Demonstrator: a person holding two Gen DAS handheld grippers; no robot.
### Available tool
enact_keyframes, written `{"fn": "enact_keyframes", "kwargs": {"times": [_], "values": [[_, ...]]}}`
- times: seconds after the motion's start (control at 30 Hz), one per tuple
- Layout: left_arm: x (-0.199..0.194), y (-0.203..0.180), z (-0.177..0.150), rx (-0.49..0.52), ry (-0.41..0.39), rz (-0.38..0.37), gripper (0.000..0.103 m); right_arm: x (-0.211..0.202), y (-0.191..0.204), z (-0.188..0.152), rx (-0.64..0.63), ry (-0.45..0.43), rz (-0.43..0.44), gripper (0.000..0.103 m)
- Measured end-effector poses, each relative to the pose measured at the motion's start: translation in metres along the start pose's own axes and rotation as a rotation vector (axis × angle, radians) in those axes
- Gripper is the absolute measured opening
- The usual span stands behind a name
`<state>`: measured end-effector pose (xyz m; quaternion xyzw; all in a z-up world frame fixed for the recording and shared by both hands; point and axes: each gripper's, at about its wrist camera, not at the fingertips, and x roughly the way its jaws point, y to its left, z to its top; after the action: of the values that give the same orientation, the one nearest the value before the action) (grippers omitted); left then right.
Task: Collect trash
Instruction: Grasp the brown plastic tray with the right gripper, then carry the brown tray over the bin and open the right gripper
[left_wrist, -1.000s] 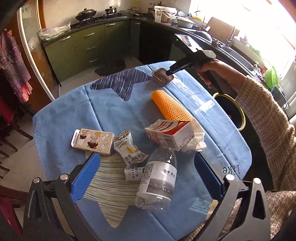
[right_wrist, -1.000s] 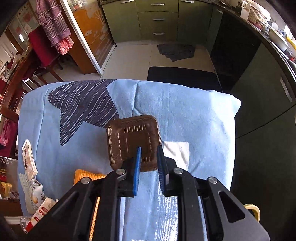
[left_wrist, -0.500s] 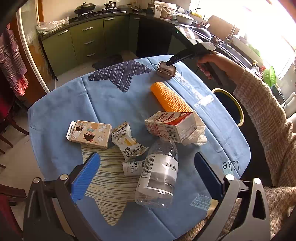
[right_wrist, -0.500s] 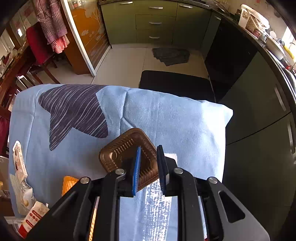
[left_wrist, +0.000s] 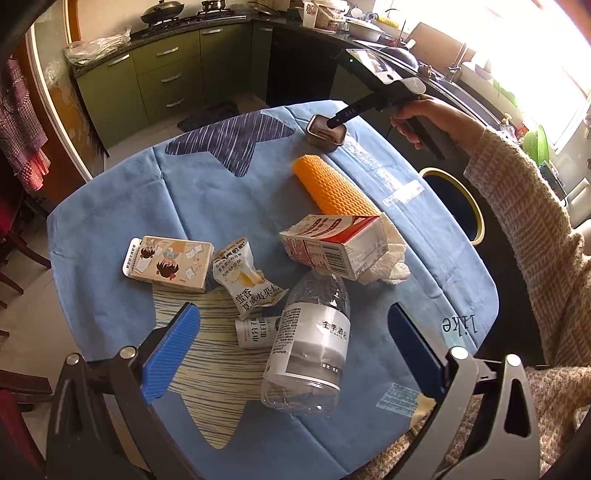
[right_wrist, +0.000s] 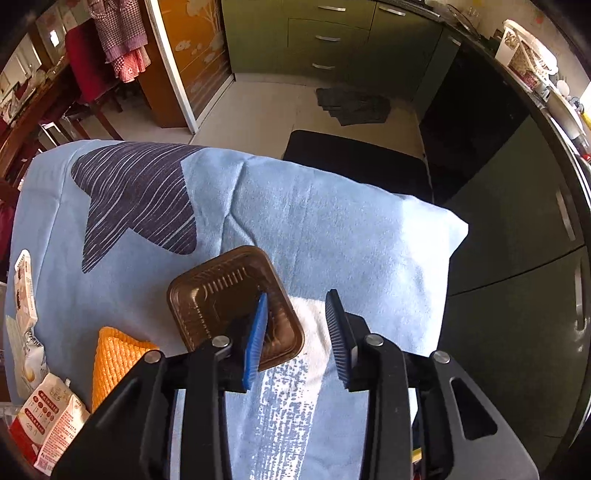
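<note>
Brown plastic, ribbed and square: that is the small tray (right_wrist: 221, 295) sitting on the far part of the blue tablecloth (right_wrist: 332, 229), just beyond the orange roll (left_wrist: 332, 188). The right gripper (right_wrist: 297, 325) points steeply down at it, held by a hand (left_wrist: 417, 118) in a knitted sleeve. Its jaws have just been opening and now stand a narrow gap apart. The left blue pad (right_wrist: 255, 336) lies over the tray's near corner, inside the rim, while the other pad is out over the cloth; the tray's edge sits between them, and neither pad presses on it.

Nearer, the left gripper (left_wrist: 295, 343) hangs above the litter with its jaws spread wide and nothing in them. Under it lie a clear plastic bottle (left_wrist: 310, 339), a red-and-white carton (left_wrist: 332, 247) on a crumpled white tissue (left_wrist: 391, 262), a snack wrapper (left_wrist: 243, 280) and a flat illustrated box (left_wrist: 170, 262). A yellow-rimmed bin (left_wrist: 476, 214) stands off the table's right edge.
</note>
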<state>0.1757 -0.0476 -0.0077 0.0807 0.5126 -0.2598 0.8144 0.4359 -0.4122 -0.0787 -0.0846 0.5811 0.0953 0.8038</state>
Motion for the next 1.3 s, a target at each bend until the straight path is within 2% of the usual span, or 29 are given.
{"fn": "enact_keyframes", "kwargs": {"times": [0.07,0.13,0.17,0.2,0.3,0.43,0.5,0.6,0.7,0.8,0.93,1.0,1.03,1.07,1.1,1.3], "values": [[0.0,0.0,0.001,0.002,0.0,-0.002,0.097,0.004,0.0,-0.001,0.006,0.016,0.029,0.032],[0.001,-0.001,0.001,0.003,-0.002,-0.004,0.097,0.009,0.001,-0.003,0.017,0.04,0.054,0.021],[0.0,-0.001,0.002,0.004,-0.003,-0.003,0.097,0.011,0.001,-0.005,0.027,0.052,0.058,0.01],[-0.001,-0.002,0.003,0.004,-0.004,-0.003,0.097,0.012,0.001,-0.008,0.041,0.054,0.061,0.008],[-0.003,-0.004,0.004,0.005,-0.007,-0.004,0.097,0.003,-0.004,-0.02,0.09,0.03,0.084,0.007],[-0.005,-0.011,0.006,0.013,-0.012,-0.014,0.097,-0.032,-0.018,-0.051,0.139,-0.007,0.11,0.007],[-0.007,-0.017,0.008,0.022,-0.017,-0.019,0.097,-0.056,-0.031,-0.076,0.164,-0.023,0.116,0.007],[-0.008,-0.028,0.011,0.044,-0.025,-0.024,0.097,-0.088,-0.062,-0.128,0.212,-0.026,0.08,0.007],[-0.008,-0.039,0.016,0.065,-0.026,-0.034,0.097,-0.109,-0.1,-0.191,0.275,-0.001,-0.014,0.007],[-0.006,-0.05,0.024,0.081,-0.026,-0.037,0.097,-0.112,-0.132,-0.245,0.349,0.048,-0.082,0.007],[0.0,-0.064,0.039,0.081,-0.015,-0.058,0.097,-0.098,-0.163,-0.296,0.429,0.098,-0.097,0.007],[0.002,-0.07,0.047,0.082,-0.019,-0.055,0.097,-0.088,-0.169,-0.305,0.432,0.119,-0.101,0.01],[0.004,-0.072,0.051,0.083,-0.021,-0.047,0.097,-0.084,-0.17,-0.308,0.436,0.122,-0.106,0.016],[0.005,-0.074,0.054,0.084,-0.021,-0.041,0.097,-0.083,-0.172,-0.311,0.443,0.122,-0.119,0.035],[0.006,-0.075,0.058,0.082,-0.019,-0.031,0.097,-0.085,-0.172,-0.311,0.441,0.109,-0.132,0.046],[0.022,-0.073,0.075,0.067,0.016,0.038,0.097,-0.108,-0.173,-0.322,0.454,0.023,-0.086,0.046]]}}
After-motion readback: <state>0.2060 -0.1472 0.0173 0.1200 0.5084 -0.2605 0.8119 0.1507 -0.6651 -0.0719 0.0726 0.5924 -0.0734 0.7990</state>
